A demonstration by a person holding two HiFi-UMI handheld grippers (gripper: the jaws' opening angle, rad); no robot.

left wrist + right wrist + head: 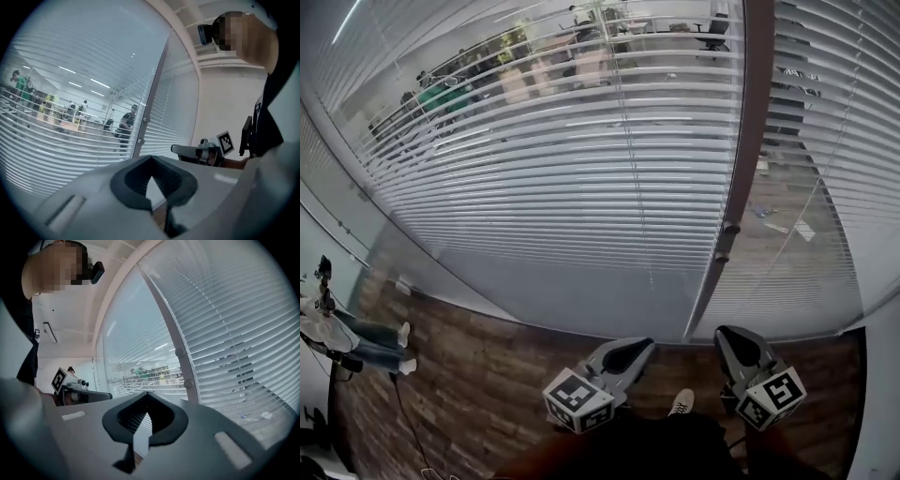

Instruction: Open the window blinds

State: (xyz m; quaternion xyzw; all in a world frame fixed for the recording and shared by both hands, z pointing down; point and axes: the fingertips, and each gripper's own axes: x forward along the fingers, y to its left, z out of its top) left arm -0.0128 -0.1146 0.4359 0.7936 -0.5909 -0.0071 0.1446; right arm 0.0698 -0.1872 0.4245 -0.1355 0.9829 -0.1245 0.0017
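Glass wall ahead, blinds (581,169) hanging lowered over both panes, slats angled so the office shows through. I've got left gripper (639,347) and right gripper (724,334) low, clear of them, fingers together on nothing.

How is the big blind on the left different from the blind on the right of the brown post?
The left blind is much wider than the right blind. The left blind's slats stop higher, with plain pane beneath; the right blind hangs lower. Both have white level slats you can see through.
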